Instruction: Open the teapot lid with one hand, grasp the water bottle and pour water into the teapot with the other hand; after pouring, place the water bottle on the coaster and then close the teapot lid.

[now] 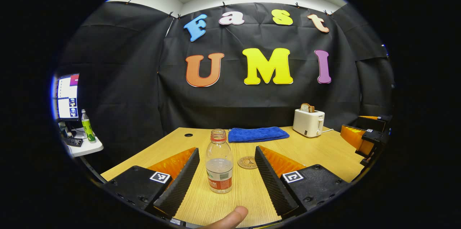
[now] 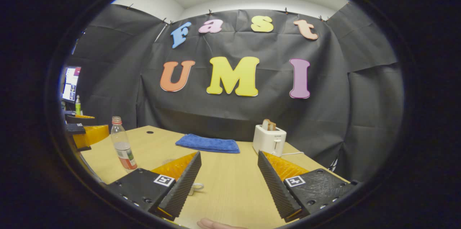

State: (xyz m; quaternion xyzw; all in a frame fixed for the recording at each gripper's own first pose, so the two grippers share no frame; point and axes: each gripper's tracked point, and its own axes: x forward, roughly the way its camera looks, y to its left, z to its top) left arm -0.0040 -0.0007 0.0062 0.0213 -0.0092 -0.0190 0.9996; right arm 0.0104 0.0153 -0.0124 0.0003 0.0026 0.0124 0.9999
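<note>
The left gripper [image 1: 225, 185] has its ribbed, wedge-shaped fingers spread wide apart, with the bottle [image 1: 219, 162] standing upright between them, touching neither. The bottle is clear plastic, capless, with a reddish neck ring and a red and white label whose writing is too small to read; water fills it to roughly the middle. Just behind it on the wood-grain table [image 1: 324, 151] lies a round brown coaster [image 1: 247, 162] with an embossed pattern. A fingertip [image 1: 230, 218] shows at the near edge of the left gripper view.

Toward the far edge lies a folded blue towel [image 1: 257, 134], soft and nubby, and near the far right corner a white toaster [image 1: 308, 122] holds a slice of bread [image 1: 307, 107].

The right gripper [image 2: 228, 182] also stands wide open, over bare table. A small clear ring-like piece [image 2: 196, 187] peeks out beside its left finger; I cannot tell what it is.
</note>
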